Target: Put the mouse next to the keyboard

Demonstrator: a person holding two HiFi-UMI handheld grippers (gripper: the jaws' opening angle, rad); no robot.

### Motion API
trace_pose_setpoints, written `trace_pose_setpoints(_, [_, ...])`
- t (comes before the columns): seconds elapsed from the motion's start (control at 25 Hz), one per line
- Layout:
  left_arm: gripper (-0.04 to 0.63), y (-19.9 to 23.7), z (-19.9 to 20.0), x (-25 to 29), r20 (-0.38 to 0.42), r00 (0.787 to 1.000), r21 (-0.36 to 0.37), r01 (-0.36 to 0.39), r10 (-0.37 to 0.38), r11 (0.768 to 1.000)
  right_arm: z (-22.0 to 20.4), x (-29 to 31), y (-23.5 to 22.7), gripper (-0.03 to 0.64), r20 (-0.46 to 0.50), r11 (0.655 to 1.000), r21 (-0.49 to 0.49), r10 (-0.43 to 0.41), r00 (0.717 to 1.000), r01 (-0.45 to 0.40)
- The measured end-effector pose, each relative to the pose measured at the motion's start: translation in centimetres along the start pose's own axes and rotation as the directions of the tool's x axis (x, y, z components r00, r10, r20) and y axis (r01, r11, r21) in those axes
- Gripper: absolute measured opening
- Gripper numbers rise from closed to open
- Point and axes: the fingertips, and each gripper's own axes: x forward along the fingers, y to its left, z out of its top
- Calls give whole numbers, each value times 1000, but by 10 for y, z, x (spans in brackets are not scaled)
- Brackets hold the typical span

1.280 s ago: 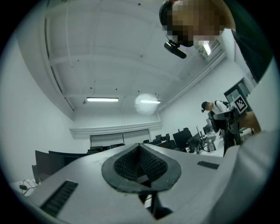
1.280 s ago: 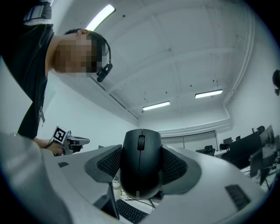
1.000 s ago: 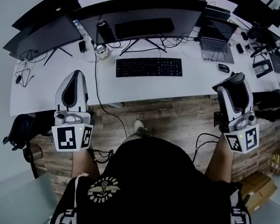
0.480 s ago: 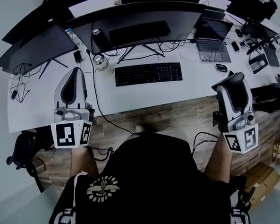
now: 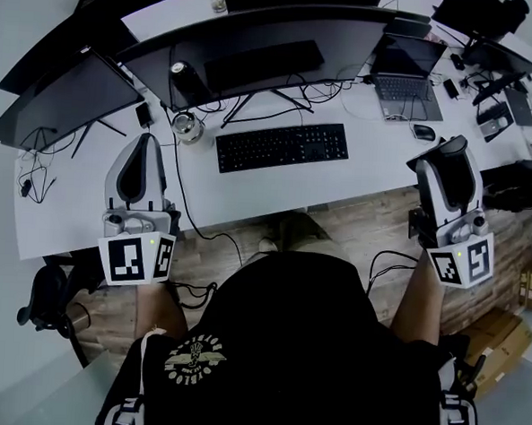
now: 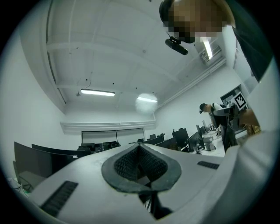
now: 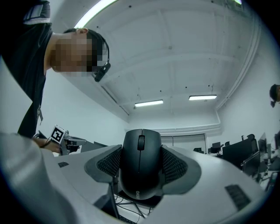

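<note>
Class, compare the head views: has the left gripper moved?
Yes, forward over the desk. The left gripper now reaches level with the keyboard; earlier it stopped short of it.

The black mouse (image 7: pixel 141 157), wheel upward, is clamped between the right hand-held gripper's (image 7: pixel 141 168) jaws; the black keyboard (image 5: pixel 282 147) lies flat on the white bench (image 5: pixel 377 160).
</note>
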Motion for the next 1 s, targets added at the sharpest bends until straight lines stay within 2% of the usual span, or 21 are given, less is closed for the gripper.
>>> trace_pose_setpoints(0.2, [2, 9, -2, 25, -15, 999, 18, -31, 31, 999, -12, 30, -24, 284, 6, 999, 26, 21, 1000, -21])
trace_pose_setpoints(0.56, [2, 0, -9, 71, -23, 1000, 31, -6, 6, 1000, -33, 78, -47, 284, -7, 998, 44, 53, 999, -53])
trace_pose_setpoints(1.0, [2, 6, -39, 93, -62, 998, -22, -21, 20, 1000, -56, 106, -66, 284, -95, 999, 28, 44, 995, -41])
